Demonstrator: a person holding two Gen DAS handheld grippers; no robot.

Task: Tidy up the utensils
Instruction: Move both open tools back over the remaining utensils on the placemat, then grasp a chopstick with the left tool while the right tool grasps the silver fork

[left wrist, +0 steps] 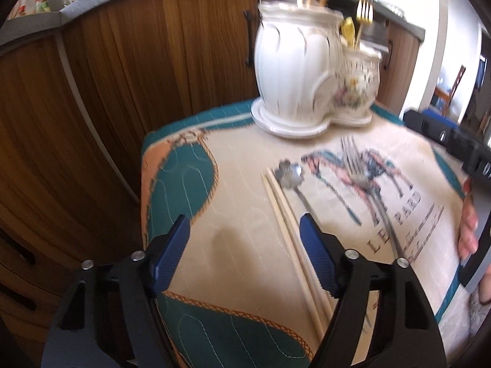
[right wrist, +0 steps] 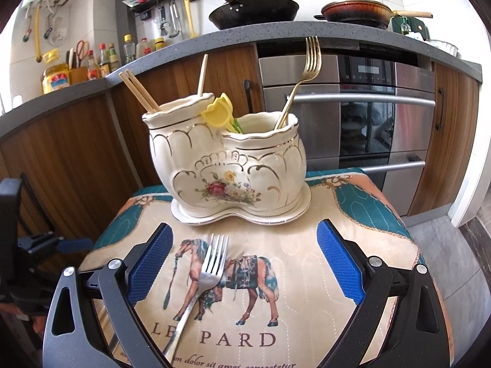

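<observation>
A cream ceramic two-pot utensil holder stands at the back of the horse-print mat; it also shows in the left wrist view. It holds chopsticks, a gold fork and a yellow utensil. A silver fork lies on the mat between my right gripper's open fingers. In the left wrist view a pair of chopsticks, a silver spoon and the fork lie on the mat. My left gripper is open and empty, just left of the chopsticks.
Wooden cabinets stand behind the small table. An oven is at the back right. Pans and bottles sit on the grey counter. The right gripper body and hand show at the right edge of the left wrist view.
</observation>
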